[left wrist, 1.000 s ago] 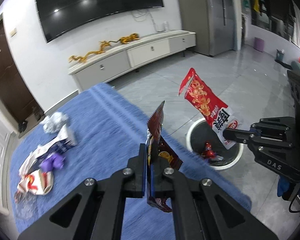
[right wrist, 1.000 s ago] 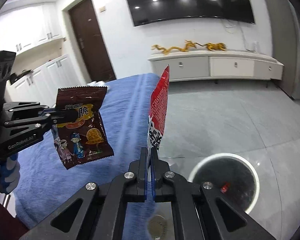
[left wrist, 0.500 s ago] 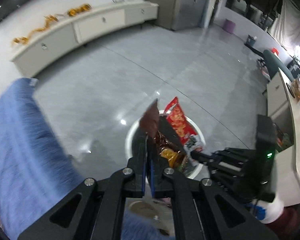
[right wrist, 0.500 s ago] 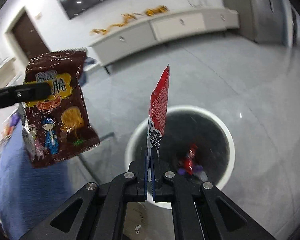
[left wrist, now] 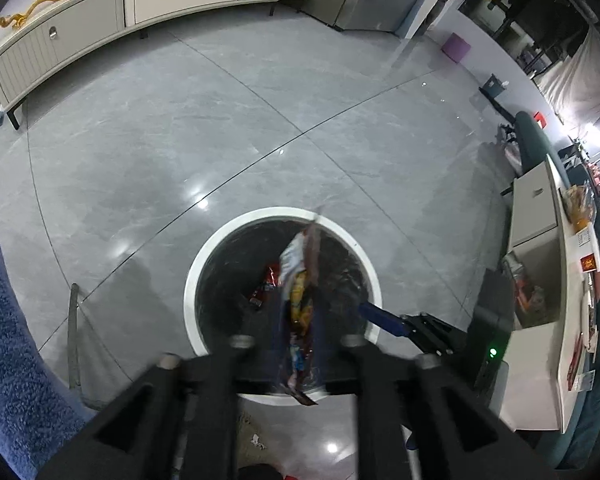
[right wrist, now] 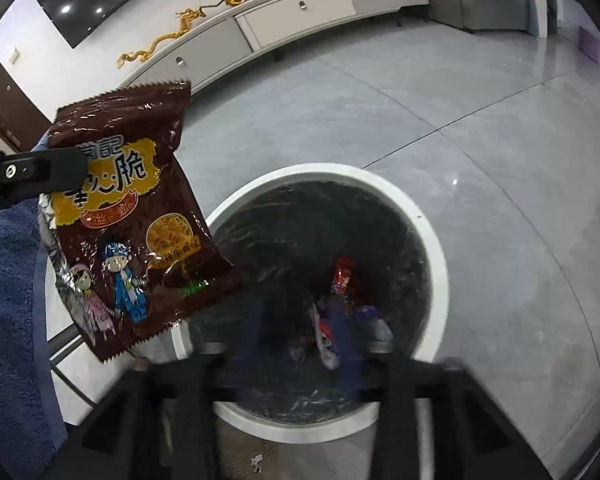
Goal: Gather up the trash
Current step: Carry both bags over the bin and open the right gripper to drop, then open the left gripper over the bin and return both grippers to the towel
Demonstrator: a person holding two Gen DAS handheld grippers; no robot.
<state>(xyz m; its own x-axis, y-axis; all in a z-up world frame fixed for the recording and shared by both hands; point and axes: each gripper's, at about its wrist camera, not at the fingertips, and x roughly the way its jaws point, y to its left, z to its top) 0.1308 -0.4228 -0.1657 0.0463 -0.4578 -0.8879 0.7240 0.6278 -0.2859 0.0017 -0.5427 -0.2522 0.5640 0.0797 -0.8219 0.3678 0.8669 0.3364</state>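
We hold both grippers over the white-rimmed trash bin [left wrist: 278, 216], pointing steeply down into its black liner. Nearest us, in the left wrist view, the left gripper [left wrist: 296, 344] has its jaws opening; the brown snack wrapper [left wrist: 302, 300] hangs edge-on between the parted fingers, blurred, at about 6 o'clock of the bin mouth, and the pads no longer look pressed on it, so we judge it is being let go. From the right wrist view that same brown wrapper [right wrist: 132, 216] shows broadside at 9 o'clock, overlapping the bin's left rim, with one left finger [right wrist: 32, 170] across its upper edge.

The right gripper [right wrist: 300, 336] is opening as well; a red-and-white wrapper [right wrist: 326, 340] sits blurred beside its right finger, already inside the bin mouth, apparently falling free. Its blue-tipped fingers [left wrist: 380, 317] reach in at 4 o'clock of the bin in the left view.

Deeper down, a red packet [right wrist: 342, 276] already lies on the liner.

We judge this pair of wrappers nearly delivered. At 9 o'clock only the edge of the blue cloth [left wrist: 4, 320] shows, so whether any trash remains, we cannot tell.
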